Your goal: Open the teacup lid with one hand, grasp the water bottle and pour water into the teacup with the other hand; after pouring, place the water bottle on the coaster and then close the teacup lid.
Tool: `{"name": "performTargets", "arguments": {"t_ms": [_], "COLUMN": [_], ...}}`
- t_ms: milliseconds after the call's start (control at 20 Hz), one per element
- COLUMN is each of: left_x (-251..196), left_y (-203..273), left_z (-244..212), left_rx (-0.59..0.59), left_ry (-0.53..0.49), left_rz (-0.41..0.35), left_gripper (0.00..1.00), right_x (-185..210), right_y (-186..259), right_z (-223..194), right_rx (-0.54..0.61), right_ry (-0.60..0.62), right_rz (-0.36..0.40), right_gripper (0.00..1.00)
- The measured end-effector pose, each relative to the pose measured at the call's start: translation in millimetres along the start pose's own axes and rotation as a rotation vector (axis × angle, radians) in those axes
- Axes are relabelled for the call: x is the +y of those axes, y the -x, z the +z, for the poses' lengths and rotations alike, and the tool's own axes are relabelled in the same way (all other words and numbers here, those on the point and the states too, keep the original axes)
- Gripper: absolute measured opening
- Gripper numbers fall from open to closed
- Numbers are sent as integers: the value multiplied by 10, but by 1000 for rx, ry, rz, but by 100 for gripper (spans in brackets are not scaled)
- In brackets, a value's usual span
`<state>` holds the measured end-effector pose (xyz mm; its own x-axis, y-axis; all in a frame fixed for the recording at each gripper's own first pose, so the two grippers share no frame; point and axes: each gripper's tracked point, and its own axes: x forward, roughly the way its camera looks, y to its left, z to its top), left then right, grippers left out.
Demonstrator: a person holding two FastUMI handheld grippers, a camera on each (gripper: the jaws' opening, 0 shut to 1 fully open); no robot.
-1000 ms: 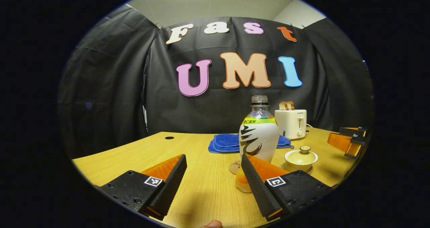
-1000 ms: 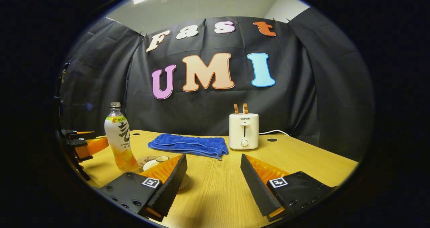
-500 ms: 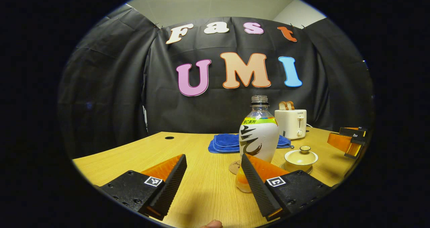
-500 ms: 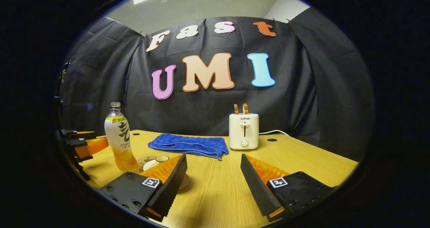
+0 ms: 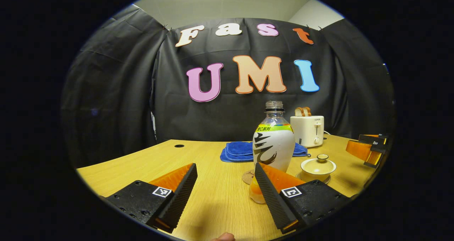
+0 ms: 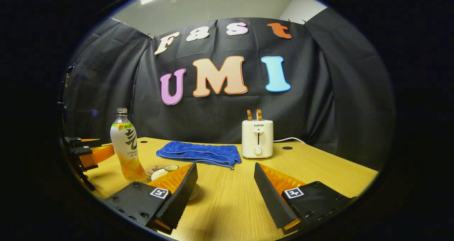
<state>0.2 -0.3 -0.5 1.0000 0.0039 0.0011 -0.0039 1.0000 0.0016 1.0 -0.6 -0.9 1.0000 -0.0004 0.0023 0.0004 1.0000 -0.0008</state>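
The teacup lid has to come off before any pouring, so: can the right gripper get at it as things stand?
Probably yes. The right gripper is open, and the teacup lid sits on the cup with its knob bare. The water bottle stands off to the side, apart from it.

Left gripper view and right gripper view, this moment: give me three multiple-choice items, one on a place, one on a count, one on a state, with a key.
1. Where does the folded blue cloth lie on the wooden table?
A. under the bottle
B. left of the white toaster
C. on the toaster

2. How many bread slices stand in the toaster?
A. none
B. two
C. four

3. How is the cream ceramic teacup now?
A. lid on
B. lid off
C. tipped over

Key: B, the right gripper view shows the cloth beside the toaster; B, two slices stick up; A, the knobbed lid sits on the cup in the left gripper view.
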Motion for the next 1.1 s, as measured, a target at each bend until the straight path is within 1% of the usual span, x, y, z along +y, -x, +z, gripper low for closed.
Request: {"name": "performTargets", "arguments": {"t_ms": [250,300,350,400,600,700,850,1000,1100], "left_x": [8,10,10,5,16,13,16,16,13], "left_y": [0,0,3,-3,7,4,4,4,1], "left_z": [-8,-2,0,2,-8,-7,-6,-4,2], "left_rx": [1,1,0,-1,0,-1,-1,-2,-2], "left_ry": [1,0,0,-1,-1,-1,-1,-2,-2], "left_rz": [3,4,4,4,10,10,10,10,10], "left_gripper": [96,96,96,96,96,95,96,96,96], "right_x": [1,-5,-68,-60,185,309,491,641,802], "right_y": [0,-9,-29,-45,-89,-119,-156,-258,-282], "right_z": [-4,3,-9,-22,29,52,219,125,98], "right_rx": [0,-1,2,6,-6,0,-46,7,44], "right_ry": [0,-1,3,2,2,32,64,72,67], "right_rz": [0,-7,-39,-30,46,77,121,161,212], "right_gripper": [100,100,100,100,99,100,99,99,99]}}
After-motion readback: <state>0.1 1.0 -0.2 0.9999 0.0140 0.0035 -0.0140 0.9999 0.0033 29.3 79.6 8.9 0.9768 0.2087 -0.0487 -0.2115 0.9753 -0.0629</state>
